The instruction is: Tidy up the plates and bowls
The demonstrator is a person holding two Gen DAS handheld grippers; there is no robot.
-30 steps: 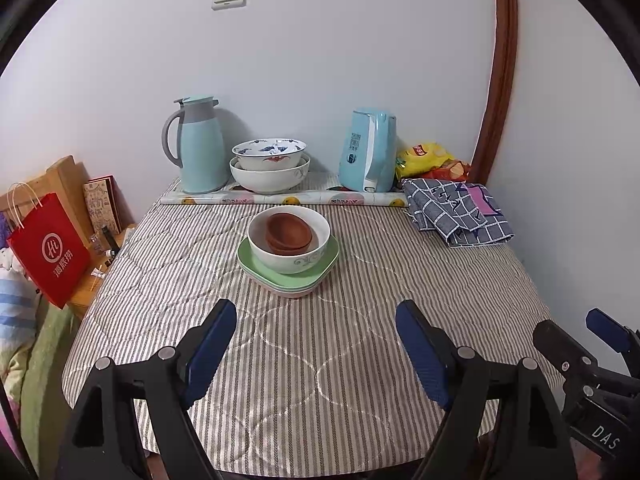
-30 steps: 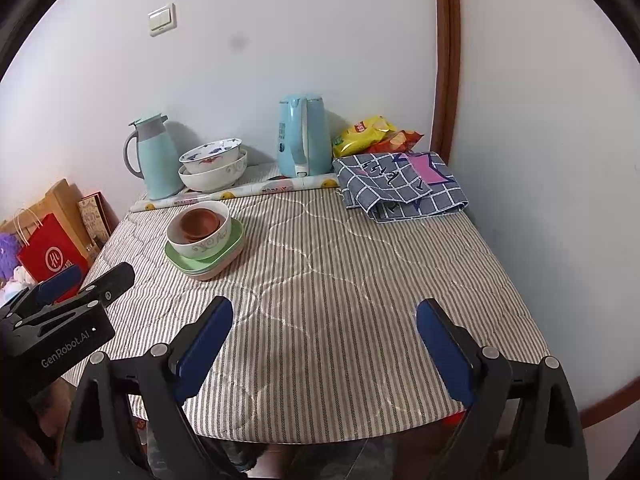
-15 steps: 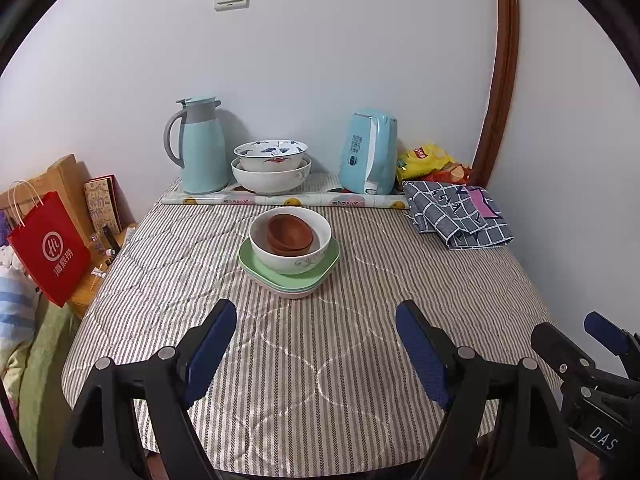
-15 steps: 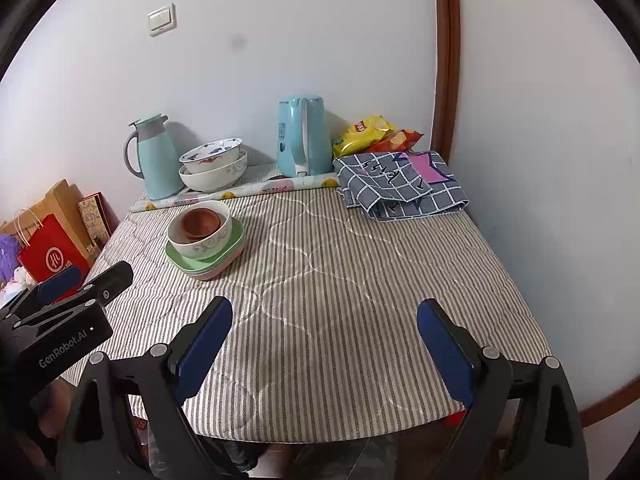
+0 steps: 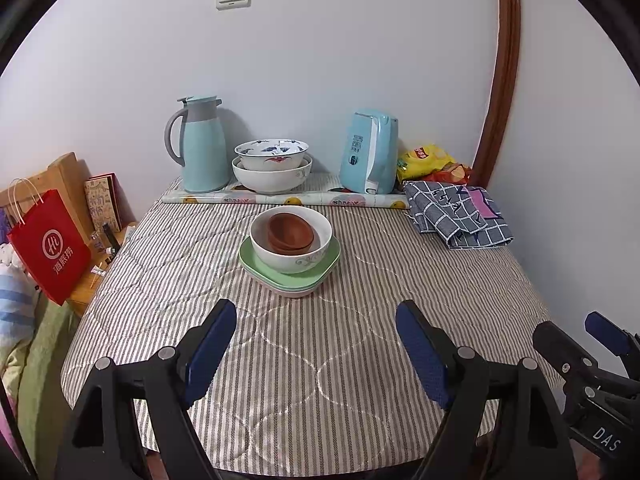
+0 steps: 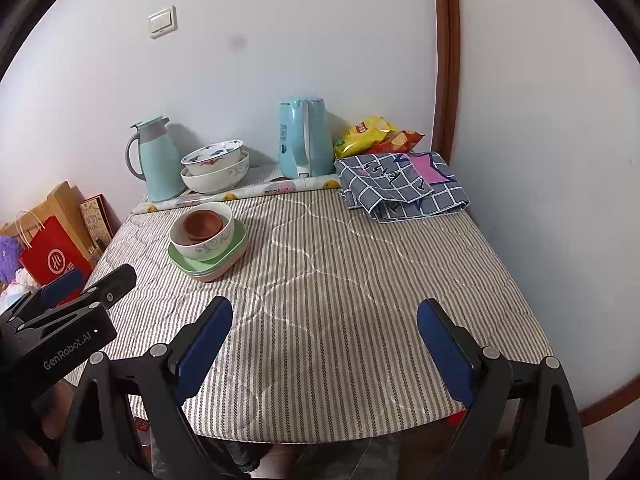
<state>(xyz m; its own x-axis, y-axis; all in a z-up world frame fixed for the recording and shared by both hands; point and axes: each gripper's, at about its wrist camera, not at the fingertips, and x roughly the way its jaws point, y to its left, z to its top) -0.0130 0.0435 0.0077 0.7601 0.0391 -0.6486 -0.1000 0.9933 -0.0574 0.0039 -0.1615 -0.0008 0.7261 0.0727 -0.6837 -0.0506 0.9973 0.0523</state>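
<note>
Nothing has shifted since a second ago: left gripper (image 5: 316,334) and right gripper (image 6: 324,334) hover wide and empty. Mid-table, the small brown wooden bowls (image 5: 290,232) nest in a white patterned ceramic bowl (image 5: 291,246) atop green and pink square plates (image 5: 289,278). A clumsy lift could topple that loose stack.

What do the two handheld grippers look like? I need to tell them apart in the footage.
Both match: black frames with silver rivets and two fingers faced with dark blue textured pads. The left gripper shows white "GenRobot.AI" lettering on its body; the right gripper shows "DAS". No cables or sleeves are visible.
</note>
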